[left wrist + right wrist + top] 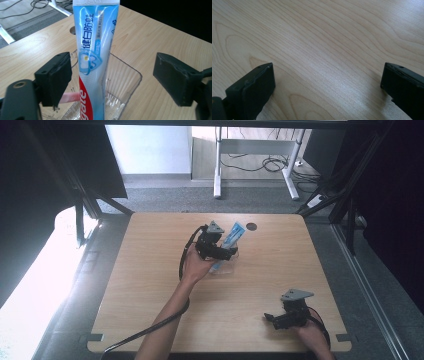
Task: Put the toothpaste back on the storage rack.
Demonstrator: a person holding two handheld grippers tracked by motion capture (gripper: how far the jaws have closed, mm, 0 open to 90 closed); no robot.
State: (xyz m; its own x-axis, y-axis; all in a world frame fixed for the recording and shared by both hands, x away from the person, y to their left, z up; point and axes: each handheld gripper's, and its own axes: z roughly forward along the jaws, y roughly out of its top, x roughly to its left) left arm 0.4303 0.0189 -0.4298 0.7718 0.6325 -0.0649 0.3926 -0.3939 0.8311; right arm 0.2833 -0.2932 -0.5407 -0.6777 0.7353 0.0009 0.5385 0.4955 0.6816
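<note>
the left claw (111,80) stands spread, its jaws clear on either side of the blue, white and red soft plastic toothpaste tube (96,53), which stands tilted in the clear ribbed plastic cup (125,82) near the tabletop's far middle. the tube looks light, limp and glossy, likely slippery; the flat midsection seems the best place to pinch, gently, since the cup may tip. the right claw (327,87) hangs spread above bare light wood tabletop (150,285). grey carpet and white desk legs (218,165) lie beyond.
</note>
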